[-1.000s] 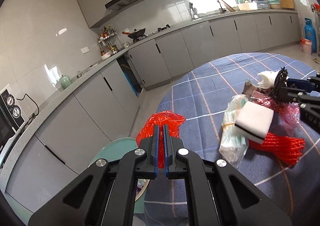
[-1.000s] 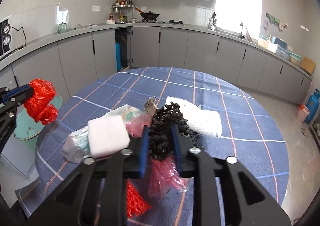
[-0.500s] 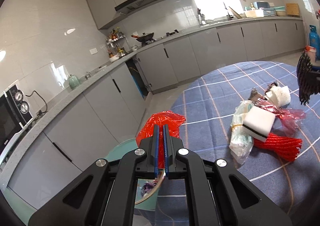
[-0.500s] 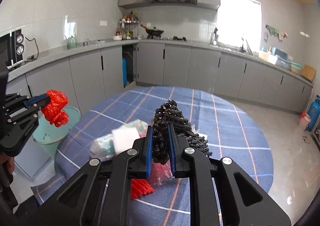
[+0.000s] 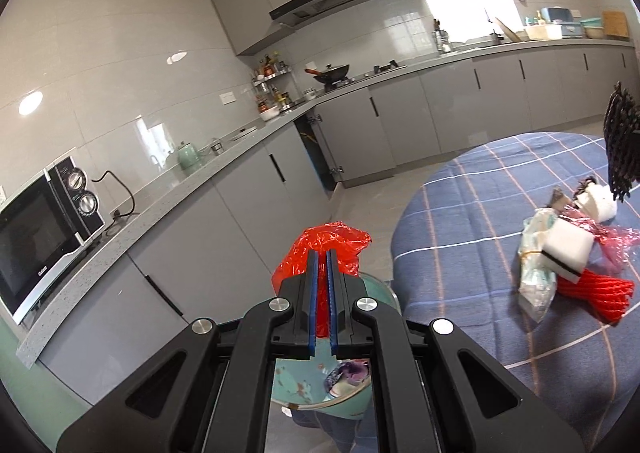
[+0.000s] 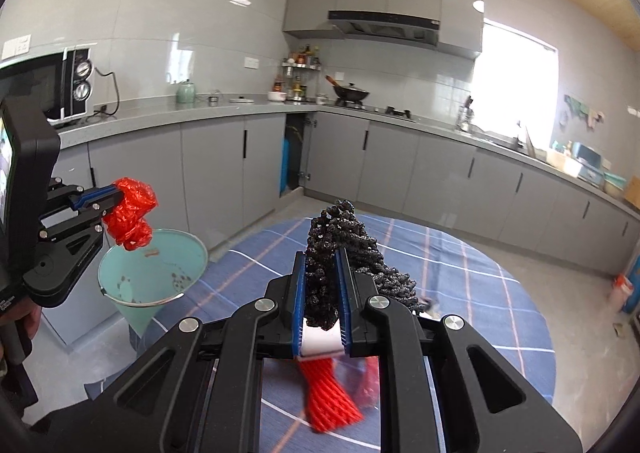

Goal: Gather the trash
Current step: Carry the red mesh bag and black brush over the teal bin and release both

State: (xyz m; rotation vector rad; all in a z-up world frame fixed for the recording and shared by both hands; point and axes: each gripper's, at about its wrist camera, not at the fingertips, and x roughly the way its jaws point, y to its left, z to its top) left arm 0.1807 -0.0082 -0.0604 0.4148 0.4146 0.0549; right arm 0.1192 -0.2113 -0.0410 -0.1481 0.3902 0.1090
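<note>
Both grippers have risen and swung toward the bin since a second ago — the left gripper (image 5: 323, 253) now hangs over the teal trash bin (image 6: 120, 285), where earlier it was beside the table's edge, and the right gripper (image 6: 322, 253) has lifted its load clear of the pile.

Left jaws are clenched on a crumpled red plastic bag (image 5: 326, 239), which in the right wrist view (image 6: 132, 213) dangles just above the bin's rim. Inside the bin, a few dark crumbs and a small scrap cling to the wall. Right jaws grasp a clump of black foam netting (image 6: 340, 253), held up in the air above the blue checked tabletop (image 5: 460, 213); its loose end trails down to the right.

On the tabletop the rest of the trash lies bunched together: a white sponge (image 5: 568, 245) sitting on a clear plastic bag (image 5: 536, 285), red foam netting (image 5: 596, 293) touching them on the near side, a pink film wrapper (image 5: 620, 245) and a white crumpled tissue (image 5: 600, 201) just beyond.
</note>
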